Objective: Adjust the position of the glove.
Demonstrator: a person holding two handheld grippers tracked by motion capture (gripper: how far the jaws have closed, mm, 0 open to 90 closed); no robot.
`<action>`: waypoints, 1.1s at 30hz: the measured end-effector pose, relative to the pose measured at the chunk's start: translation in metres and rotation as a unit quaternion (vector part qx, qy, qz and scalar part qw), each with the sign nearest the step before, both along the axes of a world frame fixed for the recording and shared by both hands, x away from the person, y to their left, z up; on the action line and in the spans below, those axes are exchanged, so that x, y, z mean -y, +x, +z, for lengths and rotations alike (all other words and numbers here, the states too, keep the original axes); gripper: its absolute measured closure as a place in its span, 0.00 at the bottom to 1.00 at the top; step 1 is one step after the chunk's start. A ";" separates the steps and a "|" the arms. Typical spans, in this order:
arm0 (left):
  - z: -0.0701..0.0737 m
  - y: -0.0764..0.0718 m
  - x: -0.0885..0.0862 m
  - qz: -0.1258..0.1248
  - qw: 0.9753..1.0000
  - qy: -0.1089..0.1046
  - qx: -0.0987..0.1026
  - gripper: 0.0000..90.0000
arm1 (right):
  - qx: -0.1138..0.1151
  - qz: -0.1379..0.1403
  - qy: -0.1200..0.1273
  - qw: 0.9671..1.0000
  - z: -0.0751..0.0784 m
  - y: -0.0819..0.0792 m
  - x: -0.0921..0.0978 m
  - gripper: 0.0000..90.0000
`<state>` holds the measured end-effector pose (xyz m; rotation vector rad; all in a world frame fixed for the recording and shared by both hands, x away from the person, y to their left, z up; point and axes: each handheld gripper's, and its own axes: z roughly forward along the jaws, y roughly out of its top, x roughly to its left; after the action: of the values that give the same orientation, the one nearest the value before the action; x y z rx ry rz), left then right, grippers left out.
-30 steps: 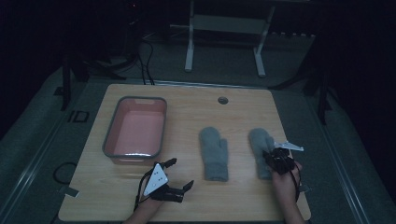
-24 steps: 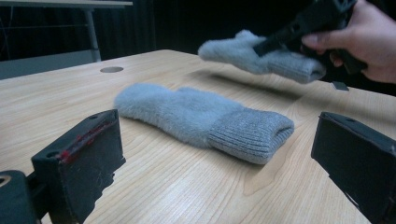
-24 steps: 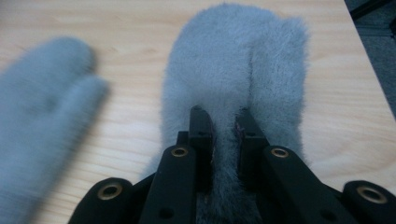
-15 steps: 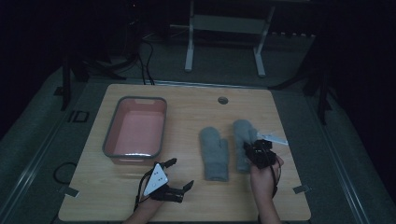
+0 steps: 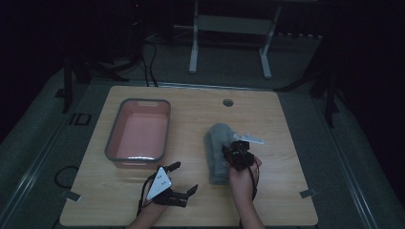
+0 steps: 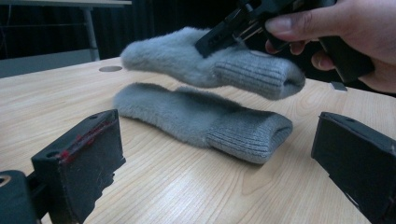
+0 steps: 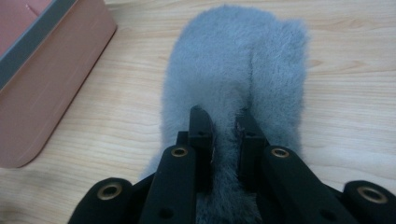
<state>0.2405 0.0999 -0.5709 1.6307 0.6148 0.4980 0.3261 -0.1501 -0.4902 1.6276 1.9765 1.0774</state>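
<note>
Two fluffy grey mittens are on the wooden table. One mitten [image 6: 196,119] lies flat on the wood. The other mitten [image 6: 187,56] hangs just above it, level and not touching, with my right gripper [image 6: 219,35] shut on its fur near the cuff. In the right gripper view the jaws pinch a ridge of the held mitten [image 7: 238,60] at the gripper [image 7: 223,122]. In the high view the mittens [image 5: 218,143] overlap right of centre, under the right gripper [image 5: 235,152]. My left gripper [image 5: 184,177] rests open near the front edge, its jaws wide apart and aimed at the cuffs [image 6: 252,135].
A pink tray with a grey rim [image 5: 111,143] stands at the left of the table, and its corner [image 7: 46,70] shows beside the held mitten. A cable hole [image 5: 228,102] sits near the far edge. Bare wood lies right of the mittens.
My right gripper has carried its mitten leftward from the table's right side until it hangs over the other mitten. The left gripper has stayed put.
</note>
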 end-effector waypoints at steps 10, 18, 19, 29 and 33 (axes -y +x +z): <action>0.000 0.001 0.000 0.000 1.000 -0.001 -0.003 0.03 | -0.022 0.006 -0.018 1.000 -0.019 0.004 -0.014 0.88; 0.000 0.000 0.000 -0.002 1.000 -0.002 -0.004 0.03 | -0.040 0.023 -0.012 0.999 -0.036 0.007 -0.014 0.69; 0.000 0.000 0.000 -0.003 1.000 -0.001 -0.004 0.03 | -0.041 0.025 -0.010 0.999 -0.037 0.007 -0.014 0.67; 0.000 0.000 0.000 -0.004 1.000 0.000 -0.004 0.03 | -0.004 0.078 -0.019 0.997 -0.017 0.004 -0.002 0.48; 0.000 0.001 0.000 -0.003 1.000 -0.002 -0.008 0.03 | 0.001 0.109 -0.005 0.994 -0.007 0.007 0.012 0.29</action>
<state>0.2414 0.0999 -0.5707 1.6339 0.6217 0.4807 0.3328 -0.1620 -0.4972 1.4286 2.1949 1.1434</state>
